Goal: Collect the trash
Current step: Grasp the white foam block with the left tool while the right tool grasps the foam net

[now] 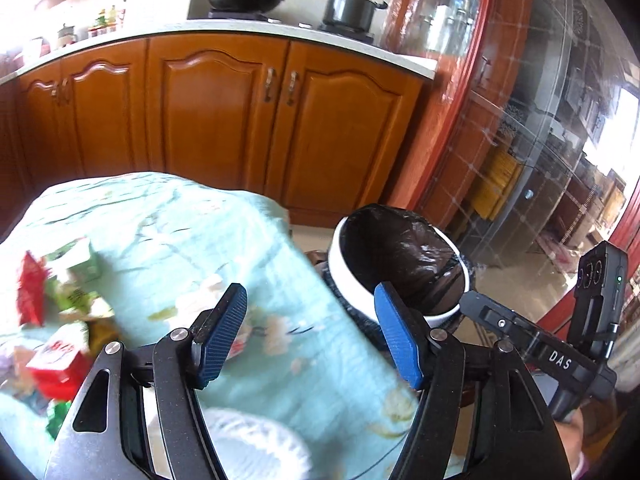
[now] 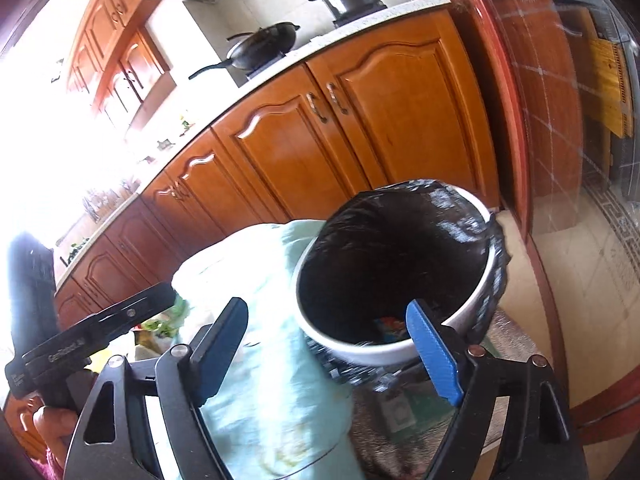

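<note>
Left gripper (image 1: pixel 310 334) held over the floral tablecloth (image 1: pixel 224 240), jaws spread, nothing gripped. Right gripper (image 2: pixel 332 354) tilted toward the black-lined white bin (image 2: pixel 394 350) — jaws wide, nothing held. Wrappers (image 1: pixel 56 320) piled at the table's left; wooden cabinets (image 1: pixel 224 112) seen behind.

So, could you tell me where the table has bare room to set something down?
Bare tablecloth runs from the wrapper pile across to the table edge beside the trash bin. The left side is crowded with wrappers.
</note>
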Motion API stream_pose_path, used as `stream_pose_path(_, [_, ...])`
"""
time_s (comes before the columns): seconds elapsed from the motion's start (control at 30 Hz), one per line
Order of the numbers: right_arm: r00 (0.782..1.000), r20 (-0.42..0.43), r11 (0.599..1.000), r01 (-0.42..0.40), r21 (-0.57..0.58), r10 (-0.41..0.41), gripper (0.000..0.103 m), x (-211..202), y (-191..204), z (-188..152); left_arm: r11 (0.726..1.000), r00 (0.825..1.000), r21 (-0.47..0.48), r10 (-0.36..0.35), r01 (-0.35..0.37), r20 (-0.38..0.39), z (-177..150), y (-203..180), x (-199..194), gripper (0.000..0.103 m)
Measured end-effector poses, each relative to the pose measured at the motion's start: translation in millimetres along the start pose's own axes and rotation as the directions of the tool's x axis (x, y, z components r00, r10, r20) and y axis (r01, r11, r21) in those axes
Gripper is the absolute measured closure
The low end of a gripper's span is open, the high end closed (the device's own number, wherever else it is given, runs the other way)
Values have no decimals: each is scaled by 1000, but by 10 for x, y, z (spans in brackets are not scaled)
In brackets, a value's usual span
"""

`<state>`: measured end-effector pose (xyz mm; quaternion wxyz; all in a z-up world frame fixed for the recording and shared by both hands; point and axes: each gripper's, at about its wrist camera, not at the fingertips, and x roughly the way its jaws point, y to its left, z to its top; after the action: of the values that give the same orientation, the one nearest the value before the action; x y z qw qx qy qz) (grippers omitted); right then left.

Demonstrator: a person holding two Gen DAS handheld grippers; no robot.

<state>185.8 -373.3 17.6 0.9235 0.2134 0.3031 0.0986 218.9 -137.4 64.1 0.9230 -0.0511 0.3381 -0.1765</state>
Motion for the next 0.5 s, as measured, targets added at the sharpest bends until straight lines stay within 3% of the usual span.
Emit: stream_pose_path(0.5, [993, -87, 995, -87, -42, 83, 20, 141, 615, -404, 989, 998, -137, 63, -63, -6, -425, 774, -535, 35])
